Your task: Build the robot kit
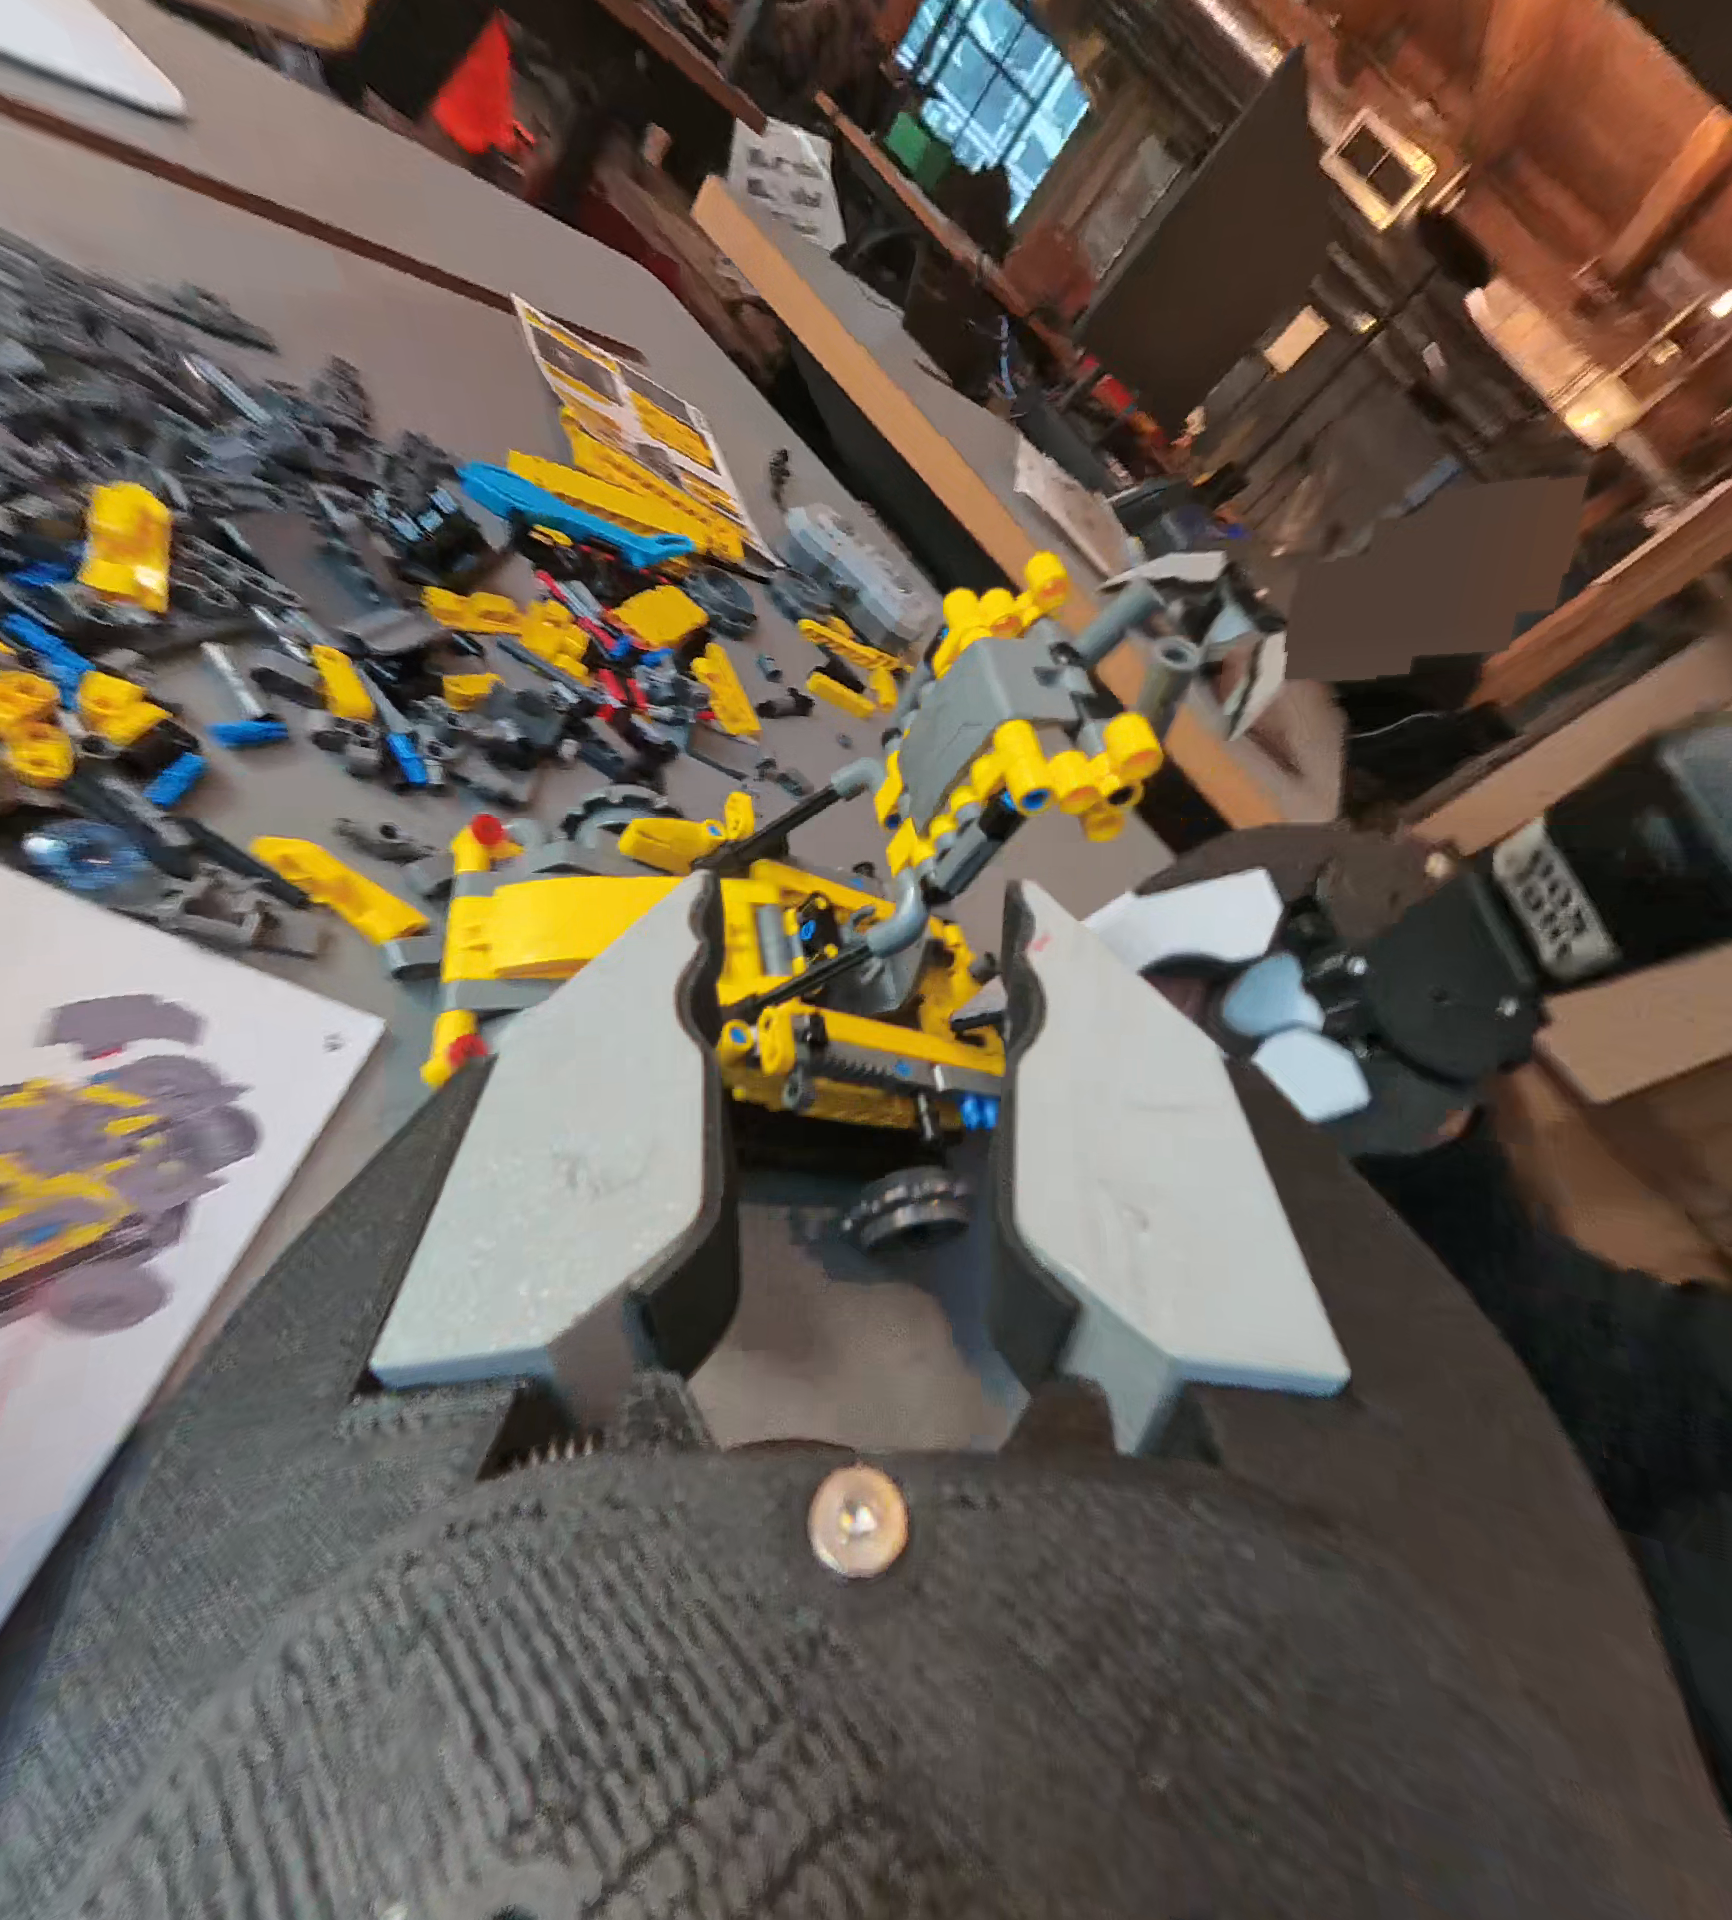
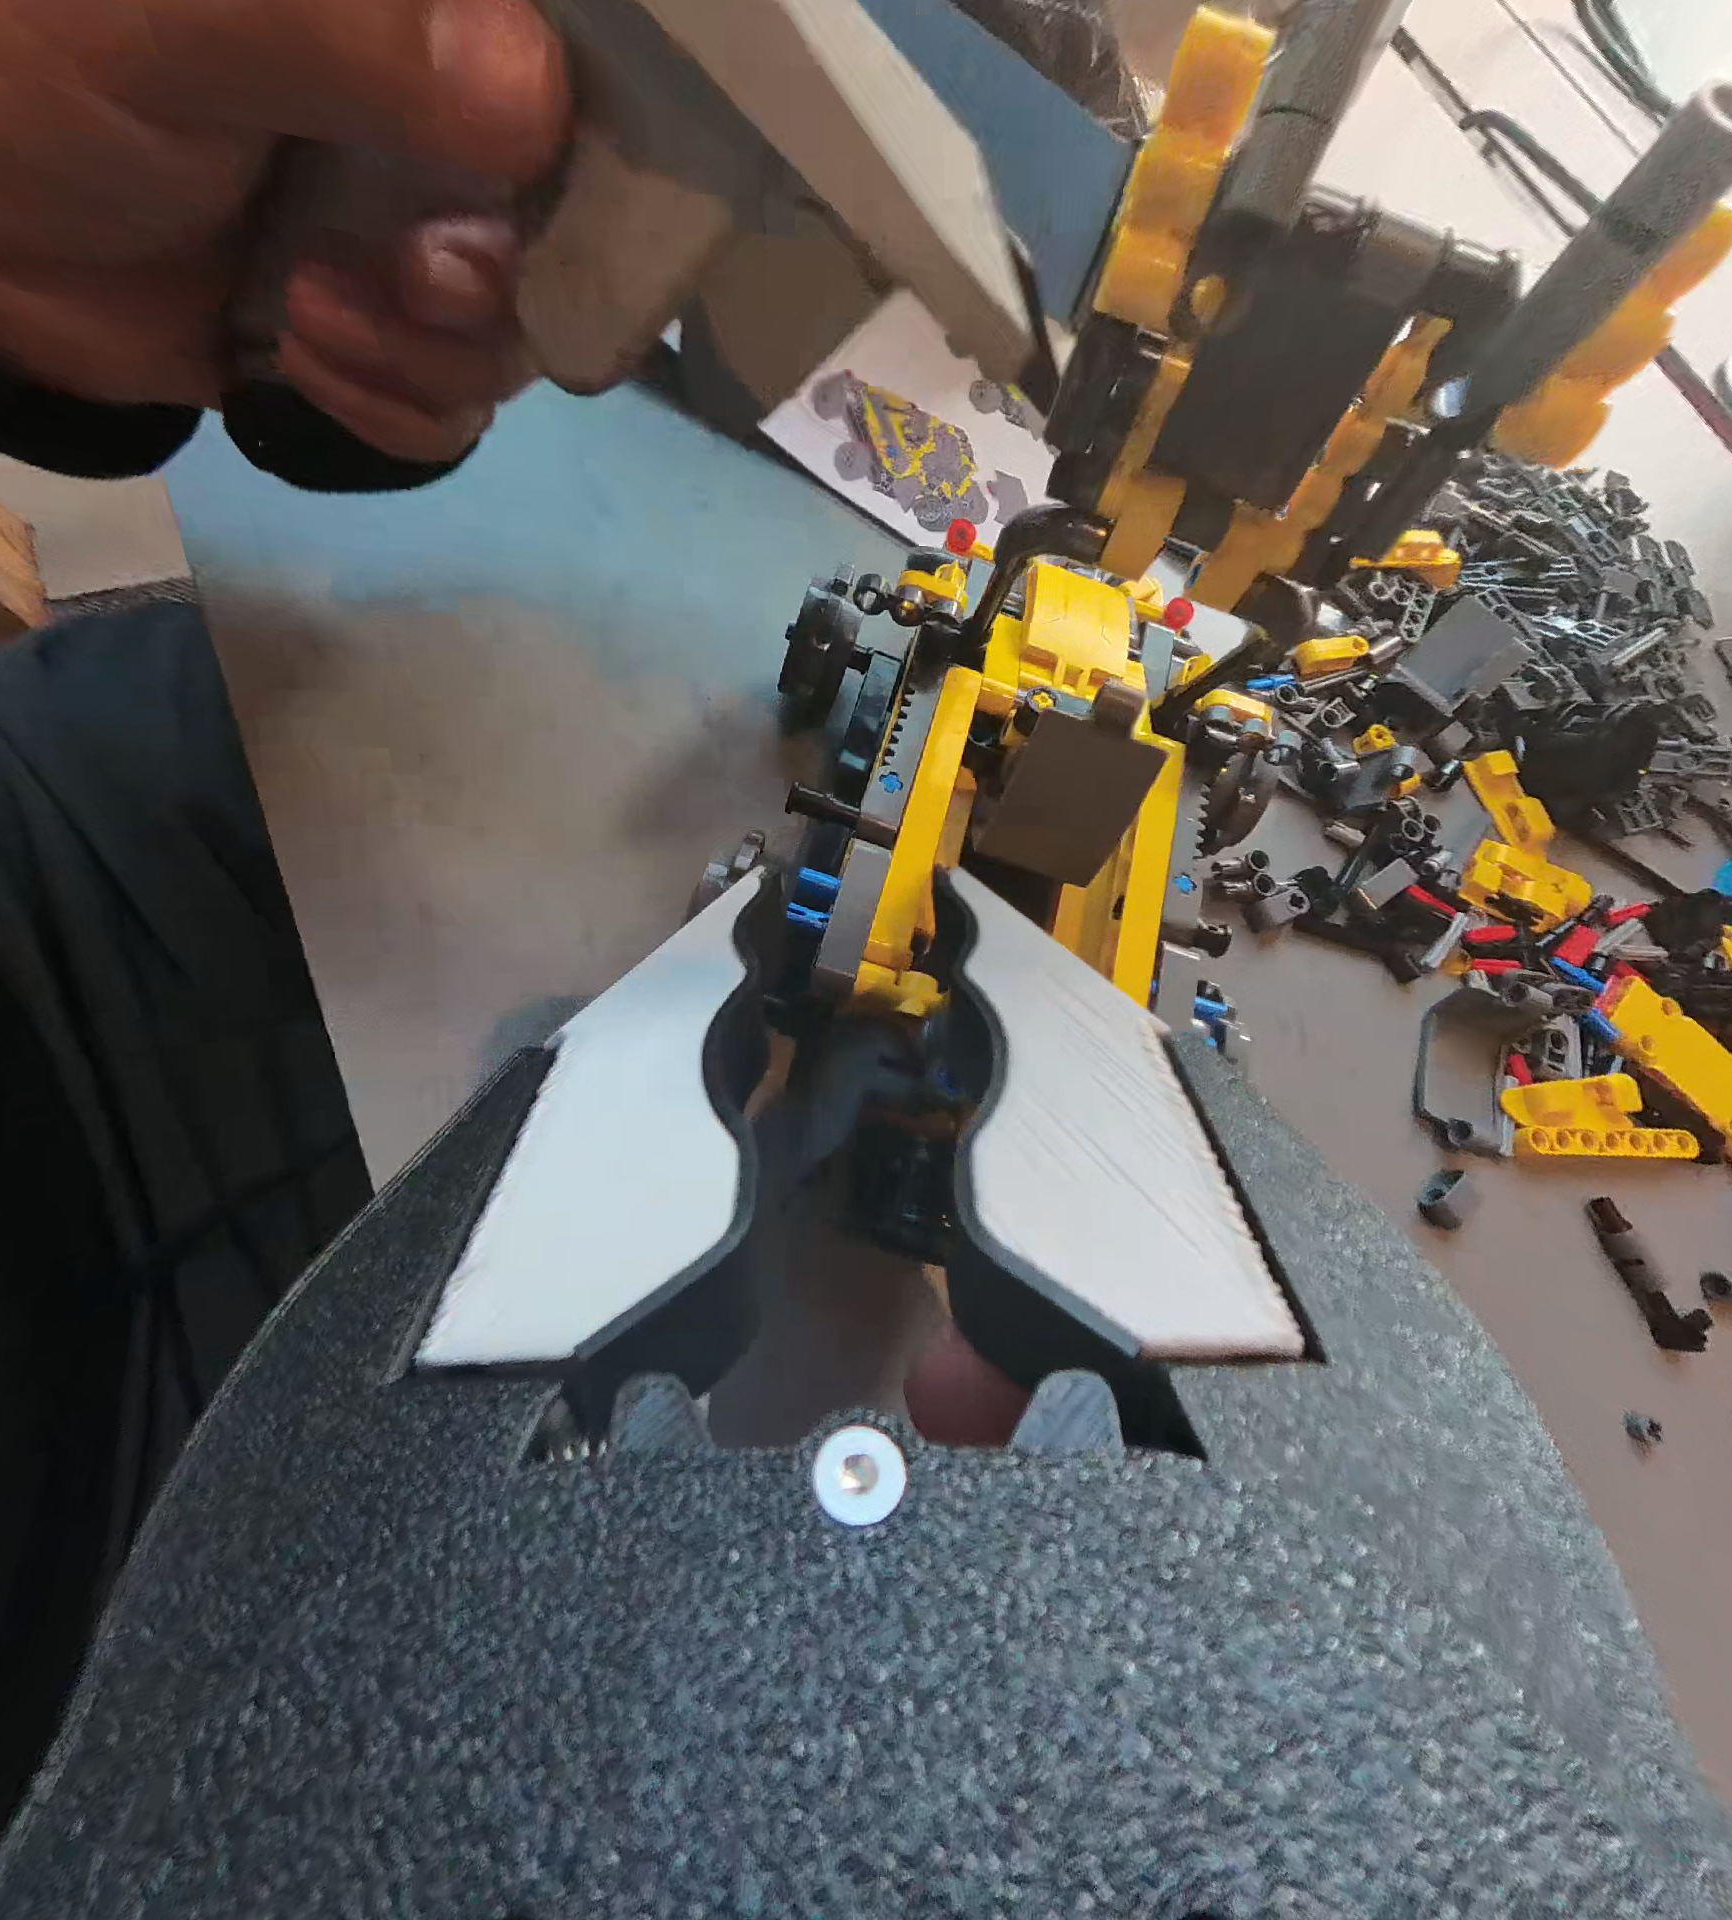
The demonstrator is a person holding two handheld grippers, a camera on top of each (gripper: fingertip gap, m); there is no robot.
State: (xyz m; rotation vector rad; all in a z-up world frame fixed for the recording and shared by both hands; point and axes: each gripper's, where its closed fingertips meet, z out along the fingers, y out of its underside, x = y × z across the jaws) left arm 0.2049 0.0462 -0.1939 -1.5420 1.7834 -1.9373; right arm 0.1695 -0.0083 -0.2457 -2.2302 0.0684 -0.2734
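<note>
Yellow brick vehicle (image 2: 1007,790) clenched in both tools, loose bricks (image 2: 1568,935) crowding beside it

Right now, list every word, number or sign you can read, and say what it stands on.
No text here can be read.
Picture sheet: a drawing only, blurred.
Yellow leaflet: print too small and blurred to read.
White paper beyond the table: dark marks, too blurred to read.
</note>
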